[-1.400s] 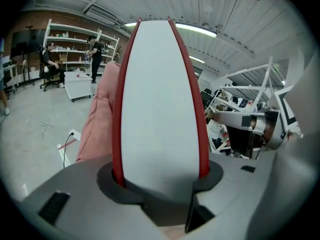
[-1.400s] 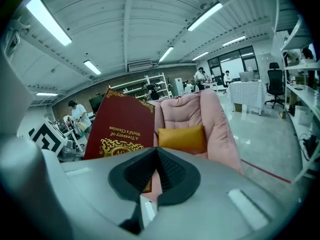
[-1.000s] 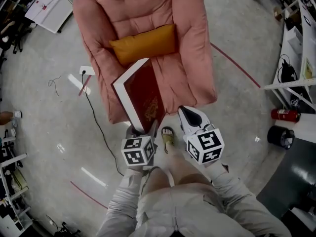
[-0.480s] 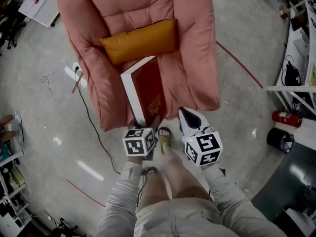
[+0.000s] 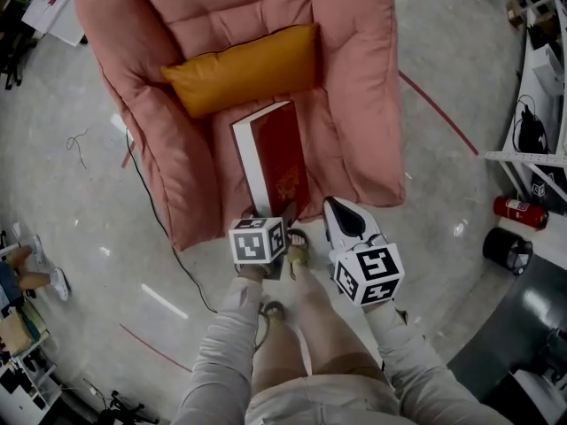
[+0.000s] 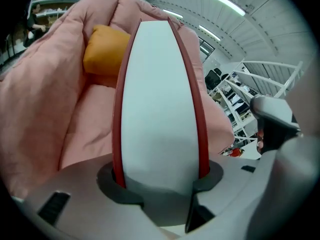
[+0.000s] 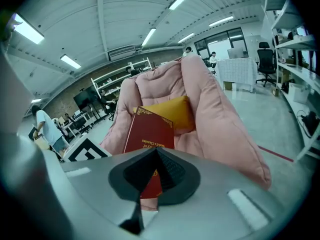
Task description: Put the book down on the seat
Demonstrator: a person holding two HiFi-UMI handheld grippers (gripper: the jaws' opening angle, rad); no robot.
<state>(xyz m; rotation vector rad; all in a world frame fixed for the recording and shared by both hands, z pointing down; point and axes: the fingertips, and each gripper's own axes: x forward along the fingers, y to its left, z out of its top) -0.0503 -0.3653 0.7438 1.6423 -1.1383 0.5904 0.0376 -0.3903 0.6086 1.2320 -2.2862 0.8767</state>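
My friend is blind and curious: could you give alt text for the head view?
Seen from above, the left tongs hold a red book over the seat of a pink armchair with an orange cushion. The right tongs are empty beside them.

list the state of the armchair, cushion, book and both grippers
armchair: upright, only the cushion on it
cushion: lying across, against the backrest
book: closed, tilted, held above the armchair, not laid down
left gripper: shut on the book's near end
right gripper: shut, empty
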